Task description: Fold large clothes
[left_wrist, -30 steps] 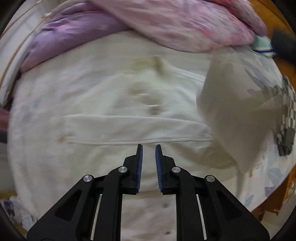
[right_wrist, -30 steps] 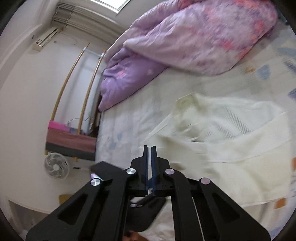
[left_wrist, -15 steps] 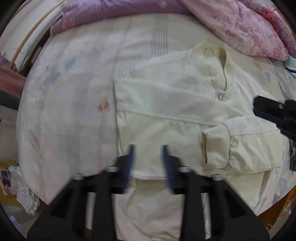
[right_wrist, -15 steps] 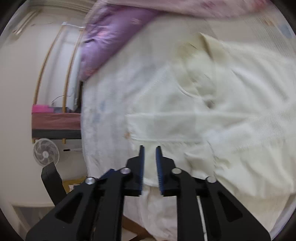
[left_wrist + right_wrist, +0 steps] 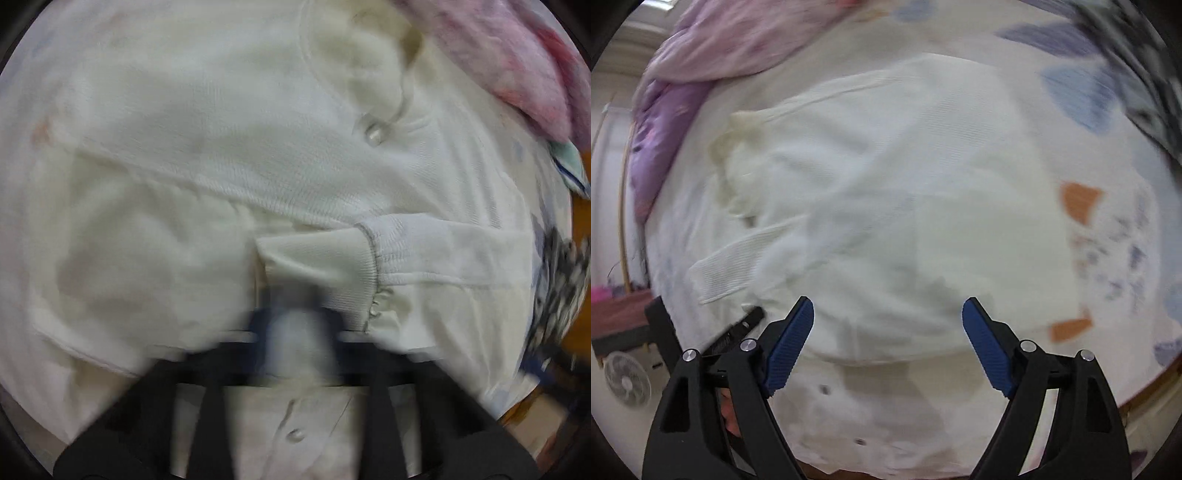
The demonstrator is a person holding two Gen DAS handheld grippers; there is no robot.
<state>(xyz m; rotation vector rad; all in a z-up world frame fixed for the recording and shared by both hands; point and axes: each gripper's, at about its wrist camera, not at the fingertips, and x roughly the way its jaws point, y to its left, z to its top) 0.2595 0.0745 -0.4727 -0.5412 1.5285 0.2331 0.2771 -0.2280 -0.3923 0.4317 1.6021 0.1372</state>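
A cream button-front jacket (image 5: 229,155) lies spread on the bed, one sleeve folded across its front with the ribbed cuff (image 5: 325,262) near the middle. My left gripper (image 5: 295,332) points steeply down right at the cloth below that cuff. It is smeared by motion and reads as shut; I cannot tell whether cloth is pinched. In the right wrist view the jacket (image 5: 886,206) fills the middle. My right gripper (image 5: 888,321) hovers over the hem, its jaws opening wide, nothing pressed between the blue pads (image 5: 790,343).
A pink and purple quilt (image 5: 701,62) is bunched at the head of the bed. The patterned sheet (image 5: 1108,236) shows to the right of the jacket. A black-and-white checked cloth (image 5: 561,280) lies at the right edge. A fan (image 5: 626,384) stands on the floor.
Both grippers have dropped close to the jacket and tipped downward. The right jaws went from shut to wide open. The left jaws spread half a second ago and are now blurred at the cloth.
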